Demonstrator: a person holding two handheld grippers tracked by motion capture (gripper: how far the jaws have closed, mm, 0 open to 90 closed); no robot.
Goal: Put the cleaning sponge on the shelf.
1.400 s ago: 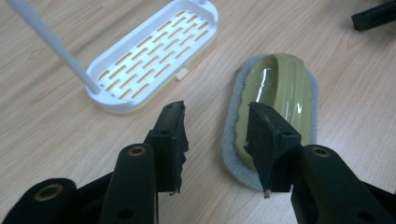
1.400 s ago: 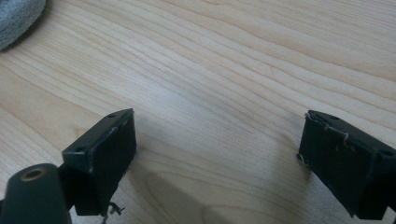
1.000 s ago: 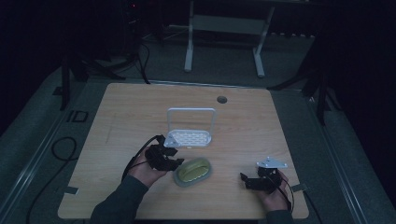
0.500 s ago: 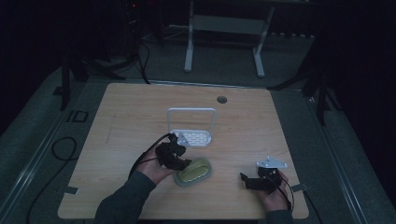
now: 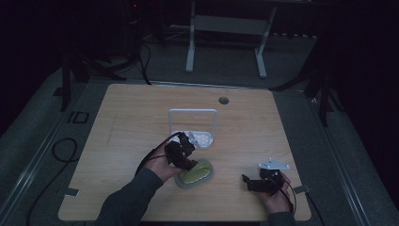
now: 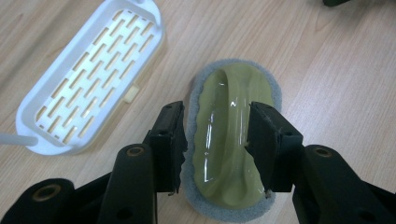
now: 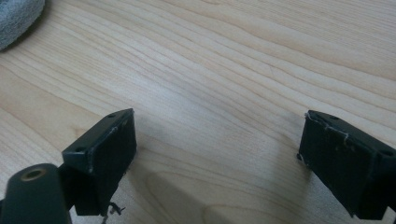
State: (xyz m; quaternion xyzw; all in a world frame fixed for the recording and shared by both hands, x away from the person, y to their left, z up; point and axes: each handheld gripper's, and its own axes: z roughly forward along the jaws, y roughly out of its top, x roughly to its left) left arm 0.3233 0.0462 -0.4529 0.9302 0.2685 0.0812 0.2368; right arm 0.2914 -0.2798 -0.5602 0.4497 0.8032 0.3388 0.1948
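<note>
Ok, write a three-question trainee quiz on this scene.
1. True or false: the left tool straddles the scrubber's green handle.
2. What white thing lies beside the scrubber? A) rack B) plate C) cup
3. Fill in: the right tool is ____, with bare table between its jaws.

Key: 1 true; 2 A, the rack; 3 open.
</note>
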